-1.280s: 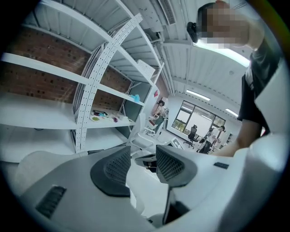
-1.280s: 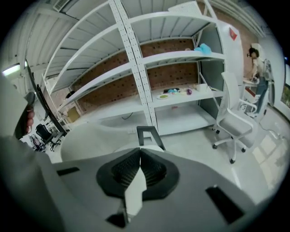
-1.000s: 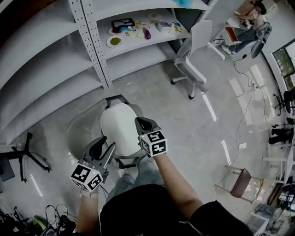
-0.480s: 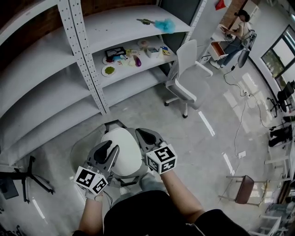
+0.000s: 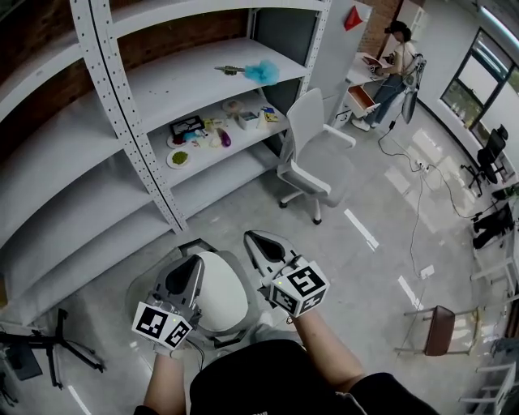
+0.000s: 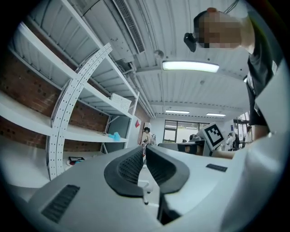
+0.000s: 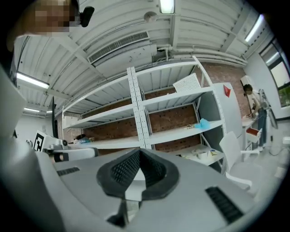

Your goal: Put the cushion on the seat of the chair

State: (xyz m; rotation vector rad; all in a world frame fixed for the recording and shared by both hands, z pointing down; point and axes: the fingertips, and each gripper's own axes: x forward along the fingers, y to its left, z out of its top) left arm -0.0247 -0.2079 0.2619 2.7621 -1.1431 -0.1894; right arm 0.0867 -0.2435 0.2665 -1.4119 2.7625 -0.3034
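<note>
White steel shelving [image 5: 122,121] against a brick wall [image 5: 182,39]; glossy grey floor [image 5: 381,194]; windows [image 5: 469,91] at right; strip lights [image 6: 190,66] on a ribbed ceiling [image 6: 204,93].

Pale grey left gripper [image 5: 195,263] and right gripper [image 5: 258,240], with black ribbed pads [image 6: 131,165] inside the jaws. Black-and-white square markers on the left cube [image 5: 165,324] and the right cube [image 5: 300,289]. White cushion [image 5: 220,293]. Black top on the person [image 5: 268,381]. Glossy grey floor [image 5: 357,324] with short white stripes. White office chair [image 5: 312,158]. Pale grey shelving [image 5: 122,121] with rows of punched holes. Red-brown brick wall [image 5: 186,40]. Fluffy turquoise duster [image 5: 261,71]. Red triangle [image 5: 354,16] on a white cabinet [image 5: 340,57]. Maroon seat [image 5: 438,331].
</note>
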